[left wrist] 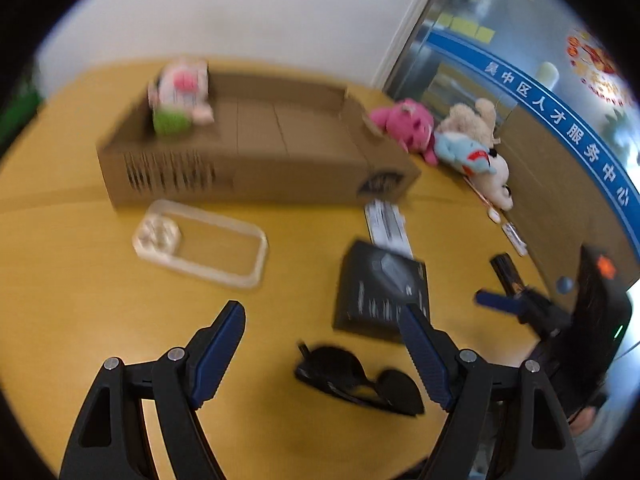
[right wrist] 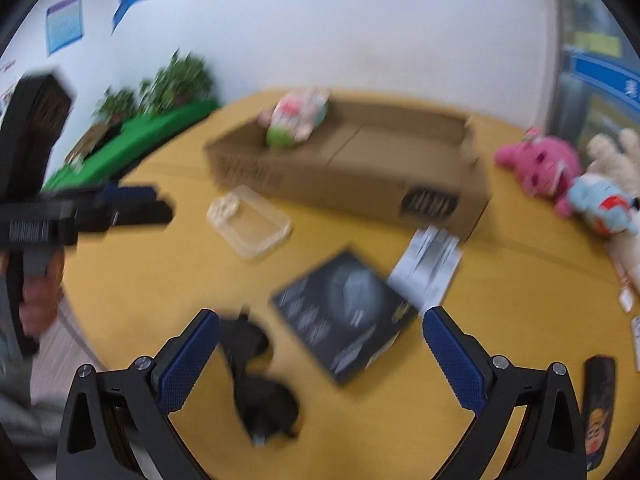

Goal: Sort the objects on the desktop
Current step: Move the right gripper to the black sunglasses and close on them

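Now — left gripper (left wrist: 322, 336) wide open, empty | right gripper (right wrist: 320, 342) wide open, empty

Your two wrist views look down and forward over the desk (left wrist: 80, 280) from close above, sharing the box (left wrist: 256, 160) (right wrist: 360, 168) and sunglasses (left wrist: 356, 380) (right wrist: 260, 380).

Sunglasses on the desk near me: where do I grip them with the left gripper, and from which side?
Probably grip the bridge between the two lenses of the sunglasses, coming straight down from above. They lie flat on the yellow table, so a side approach would only push them, and the bridge is the narrowest part. The left gripper is already open above them; the black box beyond leaves room.
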